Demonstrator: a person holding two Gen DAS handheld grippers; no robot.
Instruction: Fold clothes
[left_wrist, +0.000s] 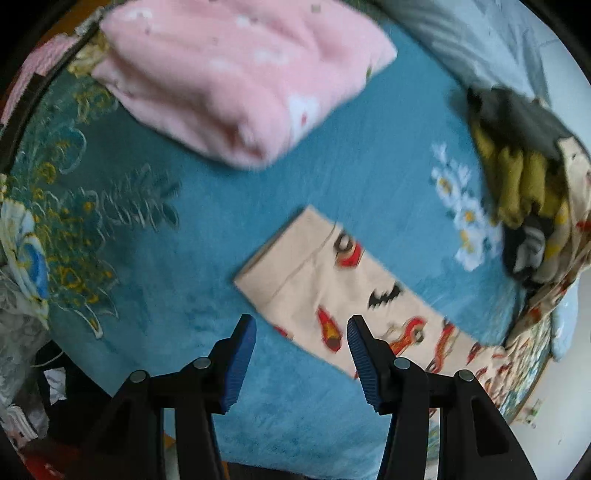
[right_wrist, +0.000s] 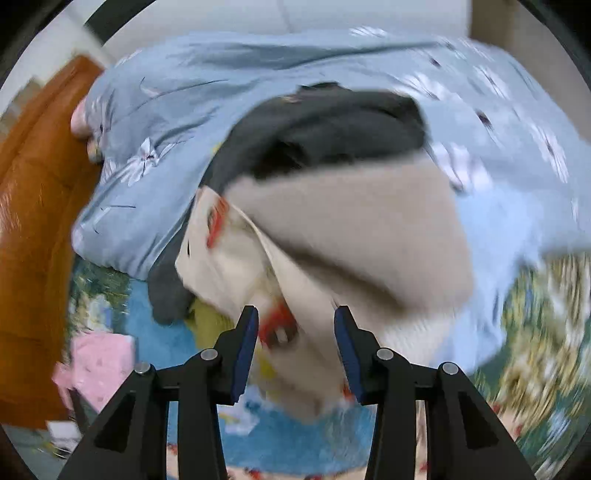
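Both grippers' fingers apart; left gripper (left_wrist: 301, 325) alone shows folded pink garment (left_wrist: 243, 77).

Left gripper (left_wrist: 301, 328): two fingers are formed of matte black plastic, each widening downward into an angular, triangulated bracket with recessed cut-outs. The inner face of each finger is lined with a blue pad (left_wrist: 240, 363), finely ribbed along its edge. Four round silver pivot pins are seen across the black linkage, two per finger.

Right gripper (right_wrist: 295, 319): the same construction is shown, with black angular fingers, four silver pins and blue pads (right_wrist: 349, 354) of a darker navy tone. No cables, markings or sleeves are visible in either wrist view.
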